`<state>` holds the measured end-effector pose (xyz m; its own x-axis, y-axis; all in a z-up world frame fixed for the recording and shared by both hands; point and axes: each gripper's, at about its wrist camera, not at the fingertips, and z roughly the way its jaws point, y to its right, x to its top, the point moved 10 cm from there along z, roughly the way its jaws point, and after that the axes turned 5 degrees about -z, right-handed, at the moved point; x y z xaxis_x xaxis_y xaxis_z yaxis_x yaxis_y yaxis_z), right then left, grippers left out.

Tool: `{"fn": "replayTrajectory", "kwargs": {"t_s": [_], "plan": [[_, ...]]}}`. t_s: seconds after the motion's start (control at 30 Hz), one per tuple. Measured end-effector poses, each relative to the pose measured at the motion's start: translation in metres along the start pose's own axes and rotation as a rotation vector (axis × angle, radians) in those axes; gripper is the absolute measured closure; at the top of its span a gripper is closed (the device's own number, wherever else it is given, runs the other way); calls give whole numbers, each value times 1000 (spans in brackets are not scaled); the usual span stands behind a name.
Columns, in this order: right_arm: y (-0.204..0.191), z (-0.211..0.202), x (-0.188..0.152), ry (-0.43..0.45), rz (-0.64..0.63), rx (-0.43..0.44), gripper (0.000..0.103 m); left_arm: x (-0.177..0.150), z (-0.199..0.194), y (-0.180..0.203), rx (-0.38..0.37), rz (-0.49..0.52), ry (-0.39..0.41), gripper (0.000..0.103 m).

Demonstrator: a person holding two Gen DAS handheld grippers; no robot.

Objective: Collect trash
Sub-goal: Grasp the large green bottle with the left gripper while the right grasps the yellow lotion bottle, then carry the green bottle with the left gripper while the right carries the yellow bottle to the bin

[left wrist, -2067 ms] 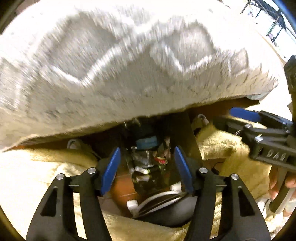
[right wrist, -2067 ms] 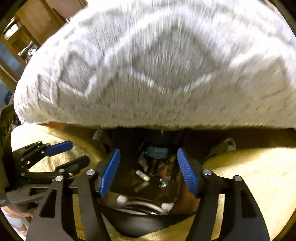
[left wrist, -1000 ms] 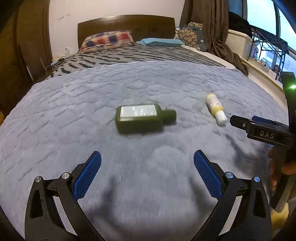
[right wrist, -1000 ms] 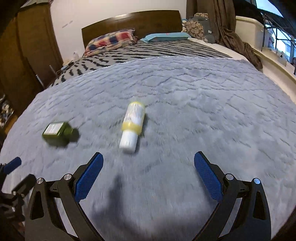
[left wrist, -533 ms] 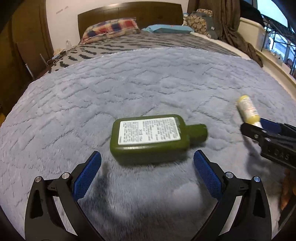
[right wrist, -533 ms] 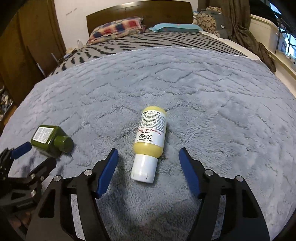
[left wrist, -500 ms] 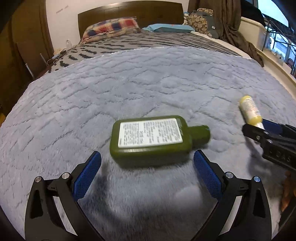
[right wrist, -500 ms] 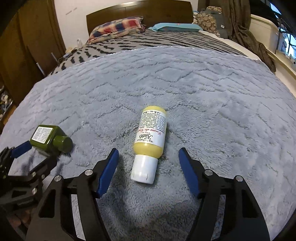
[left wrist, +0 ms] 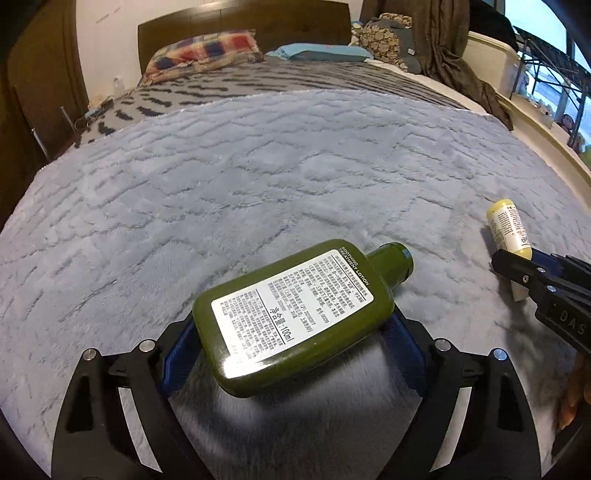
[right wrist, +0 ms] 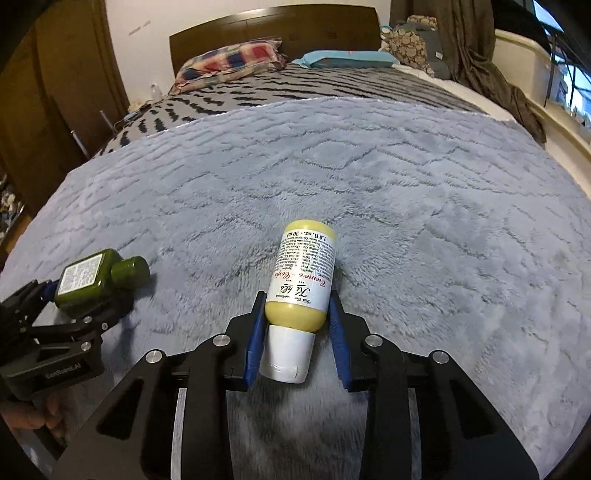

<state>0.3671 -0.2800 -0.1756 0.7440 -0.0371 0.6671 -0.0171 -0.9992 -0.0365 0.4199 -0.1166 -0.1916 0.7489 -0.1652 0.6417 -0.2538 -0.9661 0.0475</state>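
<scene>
- Green bottle [left wrist: 295,317] now tilted, lifted between left gripper [left wrist: 291,354] pads vs 0.5 s ago; jaws closing, pinching it.
- Right gripper [right wrist: 297,332] jaws closing round yellow tube [right wrist: 301,284] on blanket [right wrist: 406,184]; contact unclear.

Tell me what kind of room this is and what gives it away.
A bedroom, almost certainly. A wide bed under a grey plush blanket fills the view, with a dark wooden headboard and pillows at its far end, and curtains beside a window.
</scene>
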Motion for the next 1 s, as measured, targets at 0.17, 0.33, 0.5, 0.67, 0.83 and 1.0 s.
{"fn": "replayTrajectory", "kwargs": {"t_s": [0.17, 0.33, 0.5, 0.67, 0.83, 1.0], "plan": [[-13, -33, -13, 39, -42, 12, 70, -17, -39, 1, 14, 15, 39, 19], [-25, -81, -31, 92, -58, 37, 70, -40, -99, 3, 7, 16, 105, 19], [-39, -131, -55, 145, -80, 70, 70, -69, -154, 8, -9, 6, 165, 19], [-51, -178, -92, 189, -97, 110, 70, -108, -202, 13, -19, 4, 214, 19], [-56, -202, -138, 189, -112, 130, 70, -153, -231, 16, -27, -2, 226, 19], [-59, -196, -195, 108, -113, 147, 70, -216, -230, 20, -49, -24, 153, 19]]}}
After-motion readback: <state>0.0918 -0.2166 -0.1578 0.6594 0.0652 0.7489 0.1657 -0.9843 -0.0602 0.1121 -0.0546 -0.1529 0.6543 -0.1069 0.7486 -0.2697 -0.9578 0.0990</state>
